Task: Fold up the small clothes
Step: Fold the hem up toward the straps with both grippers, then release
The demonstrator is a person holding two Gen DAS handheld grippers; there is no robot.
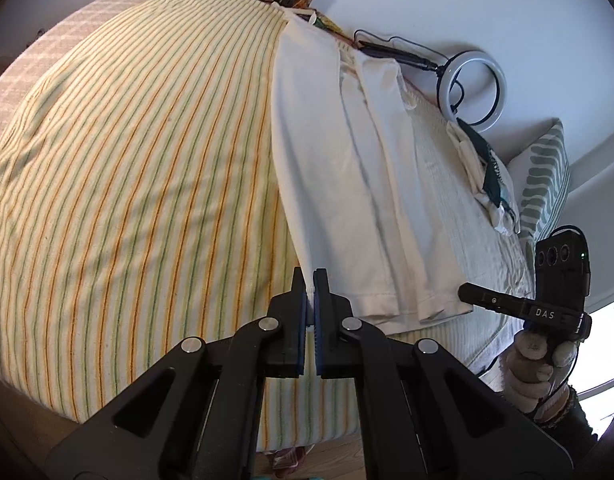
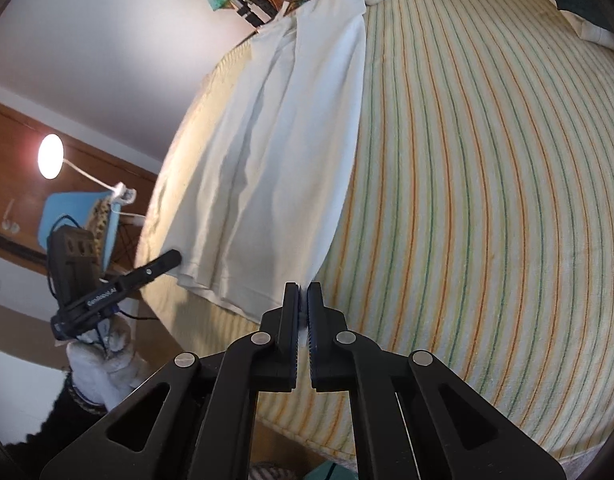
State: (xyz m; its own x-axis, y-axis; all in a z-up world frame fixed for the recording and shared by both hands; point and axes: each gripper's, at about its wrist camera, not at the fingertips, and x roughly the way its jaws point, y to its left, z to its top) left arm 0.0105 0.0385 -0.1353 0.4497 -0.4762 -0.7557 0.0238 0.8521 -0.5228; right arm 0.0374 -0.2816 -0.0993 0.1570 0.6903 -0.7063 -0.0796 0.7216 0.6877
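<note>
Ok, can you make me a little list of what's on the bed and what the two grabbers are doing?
surface: striped bedspread
garment: white garment, lying lengthwise, partly folded
left gripper: shut on the garment's near edge
right gripper: shut on the garment's near corner
beside bed: ring light, patterned pillow
stage: fold under way

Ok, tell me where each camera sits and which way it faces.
Left wrist: on the left gripper, looking along its fingers, shut on the white garment on the striped bed; the other gripper and gloved hand show at the right.
Right wrist: on the right gripper, facing along the same garment, shut on its edge; the other gripper and gloved hand show at the left.
Shared: garment, bed, and each view shows the opposite gripper.
</note>
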